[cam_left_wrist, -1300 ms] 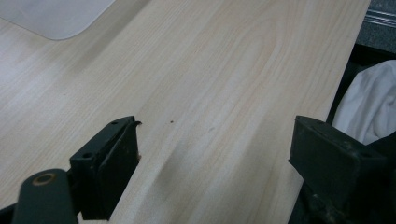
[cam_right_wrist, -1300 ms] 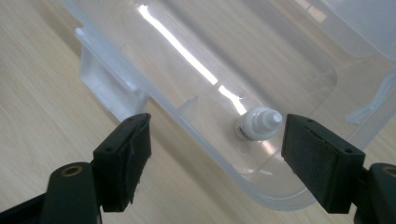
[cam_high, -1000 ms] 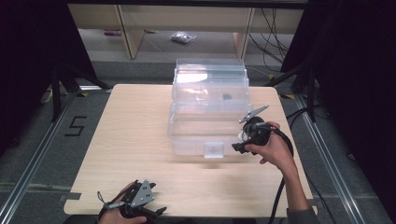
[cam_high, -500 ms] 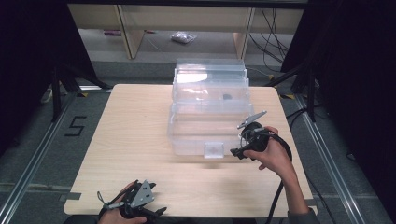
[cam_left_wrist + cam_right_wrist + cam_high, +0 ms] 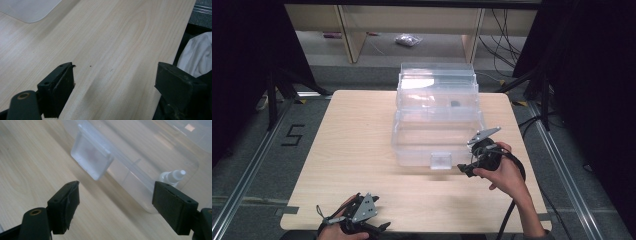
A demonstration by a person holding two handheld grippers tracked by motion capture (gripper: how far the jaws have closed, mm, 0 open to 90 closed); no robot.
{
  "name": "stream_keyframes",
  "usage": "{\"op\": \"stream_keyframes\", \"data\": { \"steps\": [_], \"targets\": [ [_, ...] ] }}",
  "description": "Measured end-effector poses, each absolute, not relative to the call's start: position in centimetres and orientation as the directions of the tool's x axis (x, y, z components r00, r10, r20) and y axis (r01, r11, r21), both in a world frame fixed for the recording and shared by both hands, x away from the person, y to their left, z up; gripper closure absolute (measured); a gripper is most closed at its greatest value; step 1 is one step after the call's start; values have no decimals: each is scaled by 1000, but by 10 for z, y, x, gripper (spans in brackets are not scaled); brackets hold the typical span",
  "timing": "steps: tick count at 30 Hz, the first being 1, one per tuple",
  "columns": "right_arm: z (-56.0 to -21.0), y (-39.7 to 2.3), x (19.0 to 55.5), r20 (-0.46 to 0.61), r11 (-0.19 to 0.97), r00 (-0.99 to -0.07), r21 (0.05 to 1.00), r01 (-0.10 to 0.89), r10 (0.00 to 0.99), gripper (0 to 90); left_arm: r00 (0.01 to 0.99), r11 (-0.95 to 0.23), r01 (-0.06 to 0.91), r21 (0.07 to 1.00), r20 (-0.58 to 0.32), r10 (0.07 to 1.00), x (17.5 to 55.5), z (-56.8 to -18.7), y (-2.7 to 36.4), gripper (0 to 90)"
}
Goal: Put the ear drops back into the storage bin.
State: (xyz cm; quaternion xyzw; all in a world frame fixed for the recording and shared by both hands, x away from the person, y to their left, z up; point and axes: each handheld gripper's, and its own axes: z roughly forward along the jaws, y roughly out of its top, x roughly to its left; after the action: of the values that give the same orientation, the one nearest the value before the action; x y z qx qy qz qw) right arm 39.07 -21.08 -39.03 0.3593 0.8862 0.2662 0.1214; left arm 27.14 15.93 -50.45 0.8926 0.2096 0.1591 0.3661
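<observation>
Beside the clear box's latch (image 5: 92, 161), the right hand-held gripper (image 5: 115, 206) has been opening, empty

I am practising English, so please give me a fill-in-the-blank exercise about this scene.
1. The clear box stands on a ___ table.
2. The right gripper is near the box's front ___.
3. The left gripper has its jaws ___.
Missing words: wooden; latch; open
</observation>
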Motion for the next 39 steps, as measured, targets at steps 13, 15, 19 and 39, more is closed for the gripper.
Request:
{"op": "stream_keyframes", "data": {
  "steps": [13, 15, 19, 39],
  "targets": [
    [-404, -207, 377, -40, 596, -727, 604, 529, 685, 232, 860, -644, 261, 719, 129, 493, 271, -505, 159, 151],
    [-405, -208, 378, -52, 611, -741, 607, 509, 669, 232, 855, -633, 279, 722, 114, 506, 270, -505, 159, 151],
    [-409, -207, 373, -49, 607, -737, 606, 515, 674, 230, 861, -646, 259, 718, 132, 491, 271, -505, 159, 151],
    [-429, -202, 351, -20, 539, -723, 680, 496, 690, 230, 860, -645, 259, 719, 133, 493, 271, -505, 159, 151]
  ]
}}
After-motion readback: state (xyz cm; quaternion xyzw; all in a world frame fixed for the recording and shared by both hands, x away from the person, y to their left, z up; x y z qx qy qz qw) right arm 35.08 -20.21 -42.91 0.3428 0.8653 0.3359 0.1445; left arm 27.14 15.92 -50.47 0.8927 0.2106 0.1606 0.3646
